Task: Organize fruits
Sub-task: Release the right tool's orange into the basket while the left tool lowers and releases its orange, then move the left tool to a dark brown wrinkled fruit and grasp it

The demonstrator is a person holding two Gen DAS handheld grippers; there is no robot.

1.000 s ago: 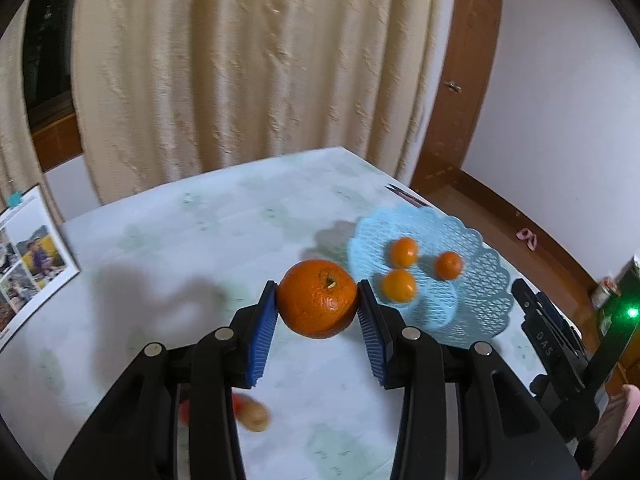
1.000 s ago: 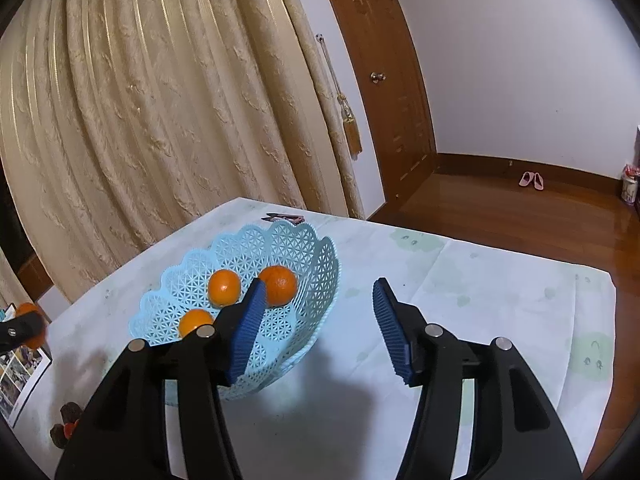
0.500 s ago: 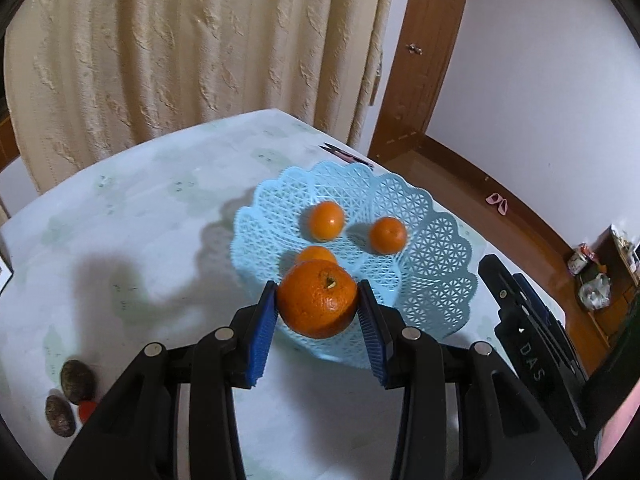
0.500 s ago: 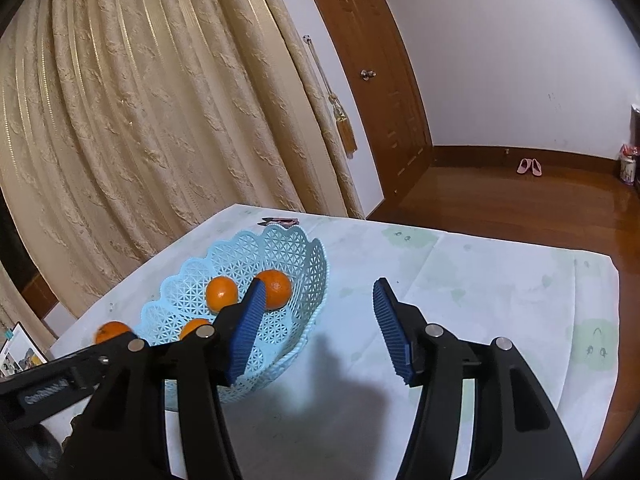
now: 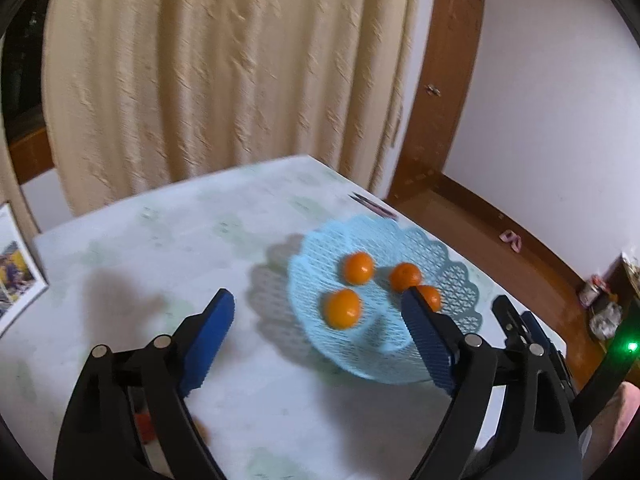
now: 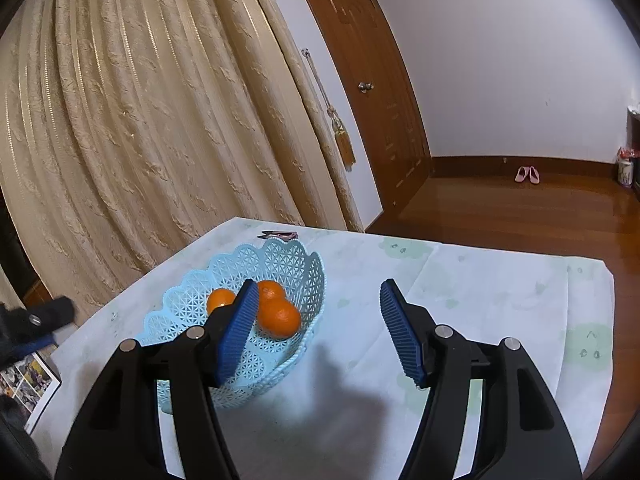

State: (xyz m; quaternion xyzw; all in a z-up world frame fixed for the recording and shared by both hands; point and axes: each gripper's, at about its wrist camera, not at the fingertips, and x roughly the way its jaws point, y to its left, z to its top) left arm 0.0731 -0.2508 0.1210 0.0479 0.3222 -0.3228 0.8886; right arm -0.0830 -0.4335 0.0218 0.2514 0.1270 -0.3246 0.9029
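A light blue lattice basket (image 5: pixel 452 276) stands on the table and holds several oranges, among them a larger orange (image 5: pixel 342 308) at its near side. My left gripper (image 5: pixel 316 300) is open and empty, raised above the table just left of the basket. In the right wrist view the basket (image 6: pixel 188 304) sits left of my right gripper (image 6: pixel 316 292), which is open and empty above the tablecloth; oranges (image 6: pixel 278 318) show inside it. The left gripper's finger (image 6: pixel 36 316) shows at the far left of that view.
A photo print (image 5: pixel 16 276) lies at the table's left edge. A small dark object (image 5: pixel 372 206) lies behind the basket near the far table corner. Something red (image 5: pixel 144 426) lies on the table under my left gripper. Curtains hang behind the table; wooden floor lies to the right.
My left gripper has opened and let go of the large orange, which now lies in the basket. The gripper has drawn back to the left. The right gripper has barely moved.
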